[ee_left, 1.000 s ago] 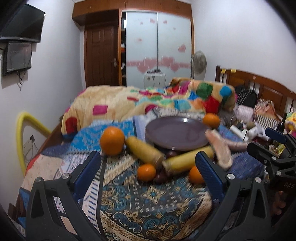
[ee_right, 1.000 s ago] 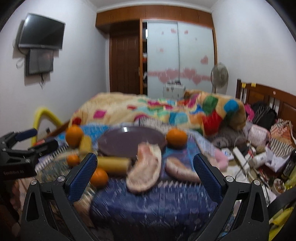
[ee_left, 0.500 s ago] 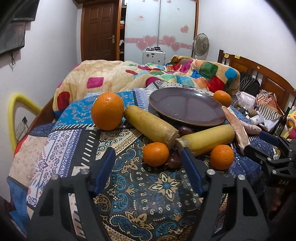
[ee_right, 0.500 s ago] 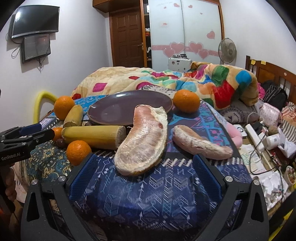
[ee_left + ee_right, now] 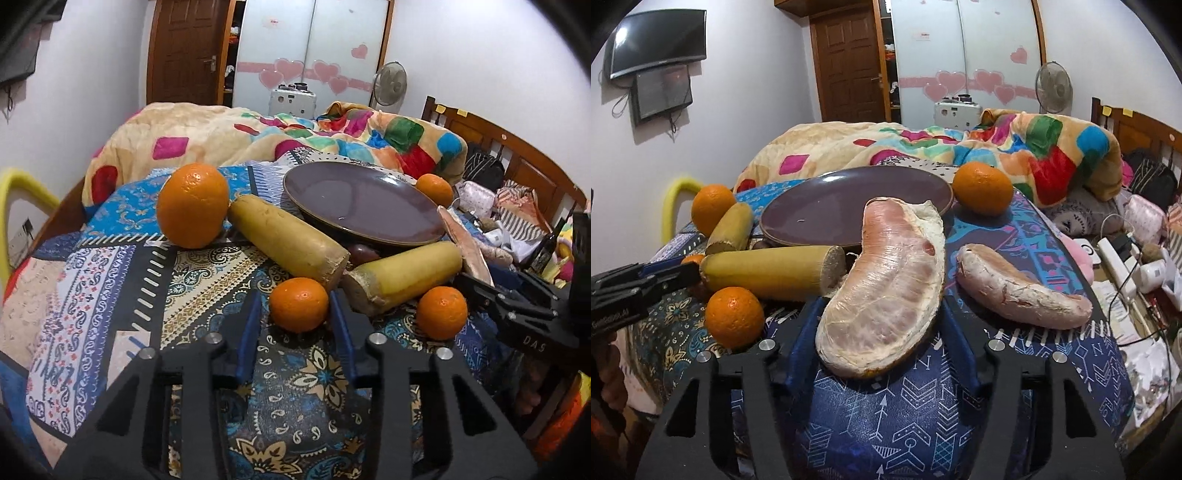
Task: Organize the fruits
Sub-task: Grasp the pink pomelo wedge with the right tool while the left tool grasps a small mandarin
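A purple plate [image 5: 364,206] [image 5: 849,206] sits on the patterned cloth with fruit around it. My left gripper [image 5: 297,310] has closed around a small orange [image 5: 298,304], one blue finger on each side of it. My right gripper [image 5: 877,325] has closed around a large pomelo segment [image 5: 886,291]. A second pomelo segment [image 5: 1015,291] lies to the right. Two yellow sugarcane pieces [image 5: 286,240] [image 5: 402,277] lie beside the plate. Other oranges: a big orange [image 5: 192,205], a second small orange [image 5: 441,312], a far orange [image 5: 982,188].
A colourful quilt [image 5: 258,136] is heaped behind the plate. Cables, a power strip [image 5: 1119,258] and clutter lie at the right by the wooden headboard [image 5: 517,155]. A yellow tube [image 5: 14,206] curves at the left edge.
Both grippers moved forward and down and narrowed from wide open: the left onto the small orange, the right onto the large pomelo segment.
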A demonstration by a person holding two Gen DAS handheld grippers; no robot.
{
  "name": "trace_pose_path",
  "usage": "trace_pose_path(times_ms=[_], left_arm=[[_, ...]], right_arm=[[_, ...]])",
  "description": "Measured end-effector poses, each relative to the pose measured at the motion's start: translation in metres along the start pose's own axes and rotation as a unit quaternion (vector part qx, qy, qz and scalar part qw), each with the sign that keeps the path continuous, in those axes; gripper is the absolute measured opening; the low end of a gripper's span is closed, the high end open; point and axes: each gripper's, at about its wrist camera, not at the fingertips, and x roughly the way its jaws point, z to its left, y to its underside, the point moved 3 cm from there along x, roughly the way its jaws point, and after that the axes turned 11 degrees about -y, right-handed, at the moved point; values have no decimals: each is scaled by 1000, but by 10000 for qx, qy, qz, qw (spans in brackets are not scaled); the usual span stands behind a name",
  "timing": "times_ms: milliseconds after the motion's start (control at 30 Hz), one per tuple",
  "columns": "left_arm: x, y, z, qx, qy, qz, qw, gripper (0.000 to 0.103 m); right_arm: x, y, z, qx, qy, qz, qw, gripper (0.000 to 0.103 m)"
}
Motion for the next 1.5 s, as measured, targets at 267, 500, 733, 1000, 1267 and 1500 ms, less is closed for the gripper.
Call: trace_pose_path(times_ms=[267,500,733,1000,1267,1500], left_arm=[[-9,-1,2,150,-172,-143,9996,33],[-30,-4,17,137,-300,-348,9989,33],[-31,-1,16,237,-363,-376,9984,33],[-30,-6,11,188,-330,-408,9984,33],[-41,-22,4,239,-347,-608,9973,33],[-47,-40,-7,364,-369,-804,9954,33]], right_arm=[[-15,7,-8,-58,82,92,9999,58],[-9,-1,-15,-3,206,217,9996,78],[9,-12,-24,160,131,371,9991,78],[7,-11,-20,4,130,392,9991,59],[-13,-18,-11,-175,110,293,9994,48],[-28,-36,-6,-282,157,6,9995,47]])
